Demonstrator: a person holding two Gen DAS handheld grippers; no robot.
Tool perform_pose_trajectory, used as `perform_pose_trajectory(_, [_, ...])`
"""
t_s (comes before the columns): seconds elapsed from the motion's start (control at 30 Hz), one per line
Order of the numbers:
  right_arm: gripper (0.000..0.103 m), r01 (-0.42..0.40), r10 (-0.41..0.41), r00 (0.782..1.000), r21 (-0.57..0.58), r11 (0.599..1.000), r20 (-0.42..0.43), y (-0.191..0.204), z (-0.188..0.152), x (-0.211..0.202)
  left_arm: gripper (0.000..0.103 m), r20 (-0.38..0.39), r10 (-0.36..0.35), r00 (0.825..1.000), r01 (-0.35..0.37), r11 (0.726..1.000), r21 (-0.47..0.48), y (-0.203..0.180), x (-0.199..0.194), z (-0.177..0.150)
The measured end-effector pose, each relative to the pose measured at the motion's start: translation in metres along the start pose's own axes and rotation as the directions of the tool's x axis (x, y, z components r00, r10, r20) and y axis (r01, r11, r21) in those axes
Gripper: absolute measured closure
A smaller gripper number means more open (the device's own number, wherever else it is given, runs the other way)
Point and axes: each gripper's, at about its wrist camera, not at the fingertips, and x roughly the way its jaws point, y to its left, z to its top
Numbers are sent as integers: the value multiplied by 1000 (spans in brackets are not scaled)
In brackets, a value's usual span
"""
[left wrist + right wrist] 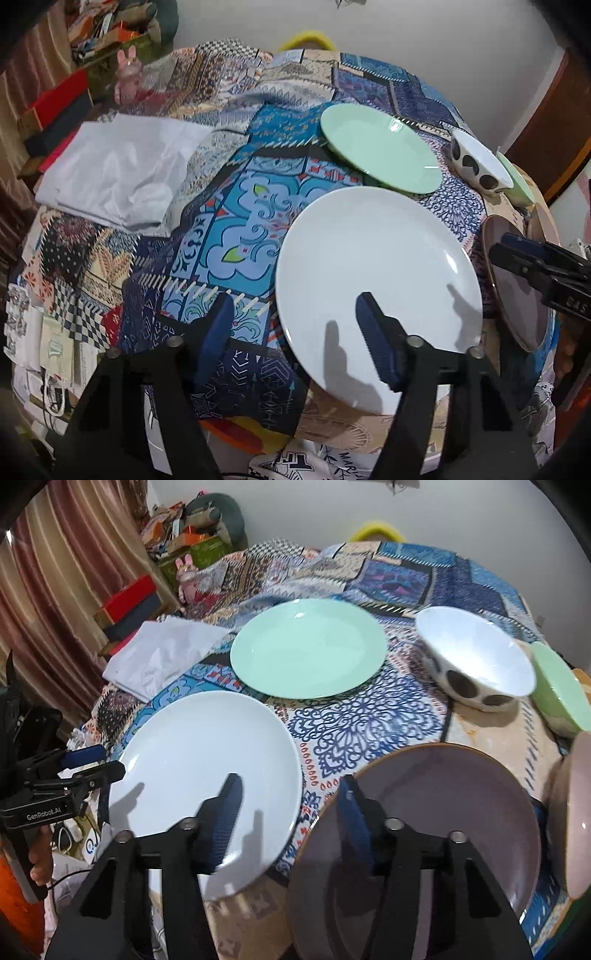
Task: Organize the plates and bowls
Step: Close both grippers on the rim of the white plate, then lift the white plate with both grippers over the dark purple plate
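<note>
Right wrist view shows a patchwork cloth (369,716) covering the tabletop that carries all the dishes. Largest of them, the white plate (207,775) lies flat toward the near left edge. Beside it at the near right edge lies the mauve plate (443,812) with a brown rim. Beyond both, toward the middle, rests the mint green plate (308,648), apart from the white one. A folded white cloth (159,657) lies at the far left edge. Toward the right edge stands the white bowl (476,657) with dark spots on its outside, tilted, and just beside it the green bowl (557,690). A pink bowl (576,812) shows at the near right corner, only partly visible. Right tongs (291,812) hang open, one finger above the white plate, the other above the mauve plate, gripping nothing. Left tongs (295,332) are likewise spread open, empty, with one finger over the white plate (376,288) and the other over the cloth.
</note>
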Motion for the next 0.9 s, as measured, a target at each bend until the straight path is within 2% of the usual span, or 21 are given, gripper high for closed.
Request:
perform_pose_trajectory(0.17, [71,-5,4,999,-15,1000,-47,1,4,16,57,-34,-21,999,20,1000,-21,8,9,-3])
perform_pose_trajectory(0.27, [74,-19,17,997,-19,1000,-77,0,5,24,64,-50,-36,998,35,999,-29,9,14,-6])
perform_pose_trajectory(0.47, [79,-26,22,993,-33,999,-116,3,9,35,66,-69,-60,996,57,997,-44,9,18,-13])
perform_pose_trajectory(0.7, [79,-17,7,989,-70,997,-147,9,9,47,66,-85,-102,991,98,994,-55,3,20,-16])
perform_pose_trajectory(0.9, [77,-58,48,987,-58,997,-154,5,11,50,66,-96,-125,988,120,991,-59,-1,23,-20])
